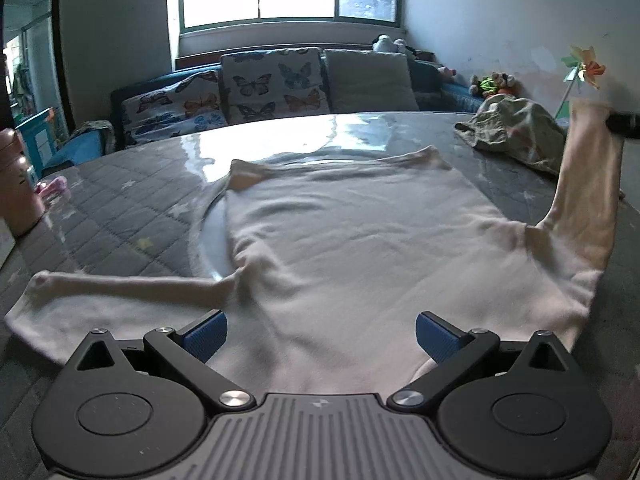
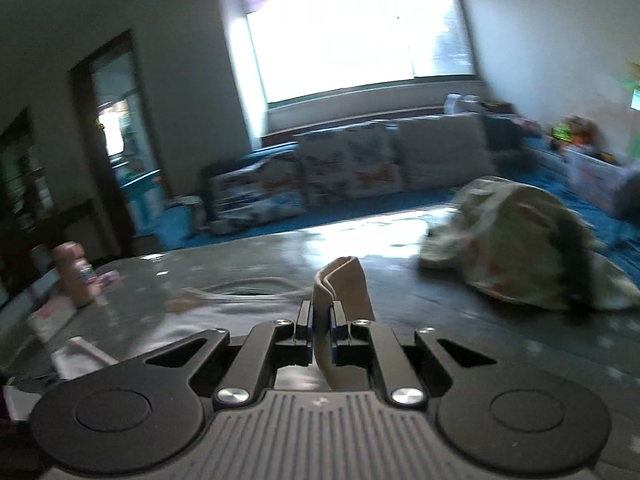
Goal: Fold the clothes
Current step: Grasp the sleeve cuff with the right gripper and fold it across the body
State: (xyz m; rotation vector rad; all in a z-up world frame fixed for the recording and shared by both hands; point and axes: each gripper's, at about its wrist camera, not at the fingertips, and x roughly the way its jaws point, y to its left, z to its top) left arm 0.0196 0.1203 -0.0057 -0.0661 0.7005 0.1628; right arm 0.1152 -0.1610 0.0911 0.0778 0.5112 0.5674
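garment: white long-sleeved top spread flat on table; right sleeve lifted | left gripper: released, above hem | right gripper: clenched on sleeve cuff | handling: soft, light, limp; grip cuffs, hem corners

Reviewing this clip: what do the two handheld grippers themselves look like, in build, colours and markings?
Both look alike. The left gripper has a grey ribbed centre plate with a small pale logo, two black round housings with raised discs, black linkage arms on silver pivot bolts, and blue textured pads on its fingers. The right gripper shows the same grey plate, black links and silver bolts. No cables, hands or sleeves show.
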